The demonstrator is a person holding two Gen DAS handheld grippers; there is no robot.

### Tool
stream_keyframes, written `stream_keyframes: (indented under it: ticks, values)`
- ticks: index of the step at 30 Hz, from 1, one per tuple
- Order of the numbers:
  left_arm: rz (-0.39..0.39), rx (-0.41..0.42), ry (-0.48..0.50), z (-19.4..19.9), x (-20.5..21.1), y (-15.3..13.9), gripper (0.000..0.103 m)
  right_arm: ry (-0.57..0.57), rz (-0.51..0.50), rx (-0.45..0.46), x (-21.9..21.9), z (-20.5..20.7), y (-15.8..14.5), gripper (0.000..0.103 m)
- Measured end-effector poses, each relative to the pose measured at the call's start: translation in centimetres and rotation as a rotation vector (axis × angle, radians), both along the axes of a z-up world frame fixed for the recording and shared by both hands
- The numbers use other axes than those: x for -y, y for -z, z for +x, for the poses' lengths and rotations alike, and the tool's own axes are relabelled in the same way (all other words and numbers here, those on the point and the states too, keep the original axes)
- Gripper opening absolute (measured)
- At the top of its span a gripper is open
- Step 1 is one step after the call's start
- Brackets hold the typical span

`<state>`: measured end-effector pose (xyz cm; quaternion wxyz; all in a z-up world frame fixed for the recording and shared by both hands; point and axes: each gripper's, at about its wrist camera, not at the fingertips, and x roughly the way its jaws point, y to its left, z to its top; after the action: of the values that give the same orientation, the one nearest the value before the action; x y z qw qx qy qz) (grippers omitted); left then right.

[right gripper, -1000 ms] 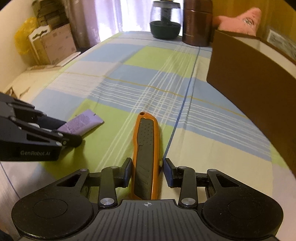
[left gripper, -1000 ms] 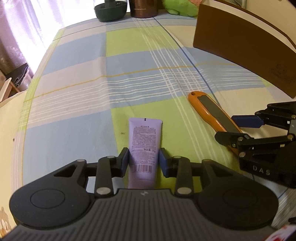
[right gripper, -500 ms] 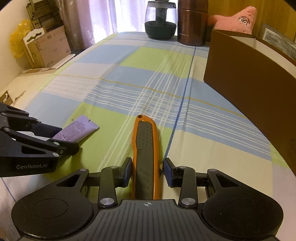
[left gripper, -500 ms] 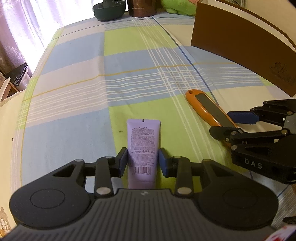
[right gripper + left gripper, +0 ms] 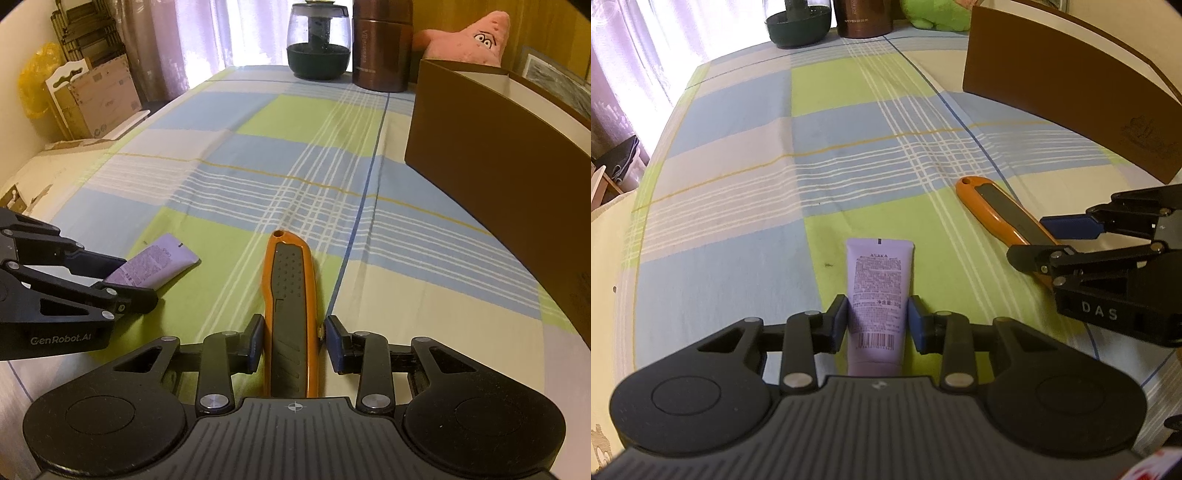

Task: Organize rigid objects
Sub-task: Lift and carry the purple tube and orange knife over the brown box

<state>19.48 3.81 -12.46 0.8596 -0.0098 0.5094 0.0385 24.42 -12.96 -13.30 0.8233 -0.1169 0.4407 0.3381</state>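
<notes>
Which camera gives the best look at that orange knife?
The right wrist view: the orange utility knife runs straight up the middle, its grey grip face-on. The left wrist view shows it slanted at the right, its near end hidden behind the right gripper.

Daylight pours through the curtains at the far left, blown out to white in both views; it leaves a pale sheen on the far end of the checked tablecloth, while the near end sits in softer, warmer light. Shadows are faint and short; the brown box on the right stays dull and dark on its near wall. Fisheye bending curves the table edges and darkens the corners; focus is fairly sharp at centre, softer toward the rims.
</notes>
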Motion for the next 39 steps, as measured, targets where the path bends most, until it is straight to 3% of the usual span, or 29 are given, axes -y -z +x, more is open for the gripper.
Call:
stream_keyframes:
  ticks: [28,39]
  values:
    - [0.011,0.097,0.033,-0.4,1.0,-2.9,0.030,0.105,0.080,0.012,2.5,-0.2,-3.3,0.032]
    - [-0.044,-0.038,0.009,-0.3,0.1,-0.1,0.030,0.120,0.071,0.004,2.7,-0.2,-3.3,0.032]
